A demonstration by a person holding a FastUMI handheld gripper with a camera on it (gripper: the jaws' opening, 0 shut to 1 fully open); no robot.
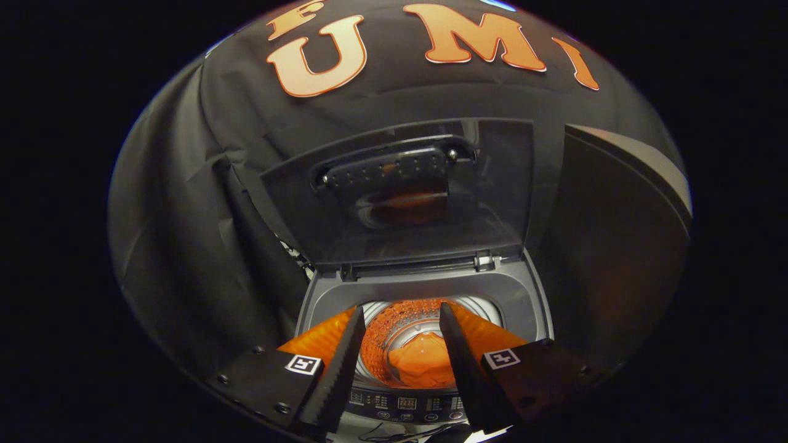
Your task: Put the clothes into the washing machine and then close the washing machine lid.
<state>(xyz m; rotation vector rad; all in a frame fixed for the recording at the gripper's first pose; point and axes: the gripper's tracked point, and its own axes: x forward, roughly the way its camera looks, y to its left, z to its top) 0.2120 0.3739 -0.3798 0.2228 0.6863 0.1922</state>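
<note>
Your gripper (400, 326) hangs over the washing machine (529, 295), fingers (341, 363) spread wide and holding nothing — between them, down in the drum (394, 332), lie the orange clothes (425, 363); the lid (400, 191) stands upright beyond.

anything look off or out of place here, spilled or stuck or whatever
Nothing stands out. The orange cloth lies inside the drum of the washing machine, none draped over the rim. The lid stands open and upright on its hinge. The gripper is open above the opening, holding nothing.
</note>
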